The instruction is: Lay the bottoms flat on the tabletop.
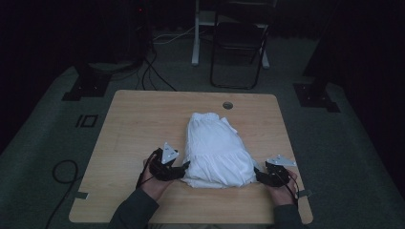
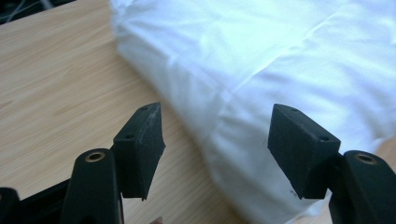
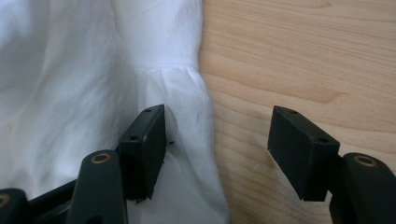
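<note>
A white folded garment point(image 1: 216, 150) lies on the wooden table point(image 1: 138, 119), its wide gathered hem toward the person. My left gripper point(image 1: 182, 170) sits at the garment's near left corner with its jaws open; in the left gripper view the white cloth point(image 2: 289, 70) runs between the two pads point(image 2: 140, 149) without being pinched. My right gripper point(image 1: 260, 175) is at the near right corner, jaws open. In the right gripper view the garment's edge point(image 3: 187, 121) lies over the left pad point(image 3: 144, 149) and bare wood shows before the right pad.
A round cable hole point(image 1: 228, 105) is in the table's far edge. A dark folding chair point(image 1: 239, 43) and a white stand point(image 1: 196, 33) are on the carpet beyond the table. Black cables point(image 1: 64, 171) lie on the floor at the left.
</note>
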Demonstrator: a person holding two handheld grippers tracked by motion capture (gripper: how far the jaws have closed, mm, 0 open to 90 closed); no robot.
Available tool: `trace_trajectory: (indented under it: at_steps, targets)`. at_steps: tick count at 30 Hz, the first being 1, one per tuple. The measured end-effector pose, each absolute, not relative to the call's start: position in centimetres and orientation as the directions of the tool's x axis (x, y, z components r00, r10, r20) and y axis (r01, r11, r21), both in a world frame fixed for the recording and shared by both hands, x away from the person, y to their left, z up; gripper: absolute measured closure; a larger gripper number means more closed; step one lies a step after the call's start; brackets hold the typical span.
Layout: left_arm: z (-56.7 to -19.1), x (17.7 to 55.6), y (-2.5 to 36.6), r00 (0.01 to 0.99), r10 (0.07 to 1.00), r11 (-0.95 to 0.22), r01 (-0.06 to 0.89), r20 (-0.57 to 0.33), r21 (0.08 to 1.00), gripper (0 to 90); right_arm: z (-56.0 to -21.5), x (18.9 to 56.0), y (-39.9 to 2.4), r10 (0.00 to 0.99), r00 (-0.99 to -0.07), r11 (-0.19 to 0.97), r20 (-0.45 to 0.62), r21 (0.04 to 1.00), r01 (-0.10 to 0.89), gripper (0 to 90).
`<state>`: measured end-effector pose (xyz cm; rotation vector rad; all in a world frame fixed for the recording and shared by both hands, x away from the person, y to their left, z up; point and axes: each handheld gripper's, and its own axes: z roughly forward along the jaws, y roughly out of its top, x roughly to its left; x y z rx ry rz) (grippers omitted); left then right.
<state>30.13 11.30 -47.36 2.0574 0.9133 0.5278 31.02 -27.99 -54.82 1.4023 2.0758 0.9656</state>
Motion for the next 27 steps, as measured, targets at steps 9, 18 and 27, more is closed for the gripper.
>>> trace_trajectory:
  at_steps: [9, 18, 27]
  targets:
    - [-46.9, 30.0, 7.4, 0.727, 0.686, -0.447, 0.38, 0.037, 0.81, 33.2, -55.0, 31.1, -27.9, 0.926, -0.377, 0.238, 0.019, 0.747, 0.621, 37.0]
    - [-47.2, 30.4, 3.6, 0.764, 0.642, -0.504, 0.352, 0.07, 0.789, 29.4, -55.1, 31.2, -28.0, 0.925, -0.379, 0.236, 0.022, 0.748, 0.62, 36.9]
    - [-50.1, 32.0, 2.8, 0.702, 0.698, -0.548, 0.396, 0.141, 0.737, 51.9, -55.1, 31.2, -28.0, 0.924, -0.382, 0.239, 0.021, 0.749, 0.618, 37.1]
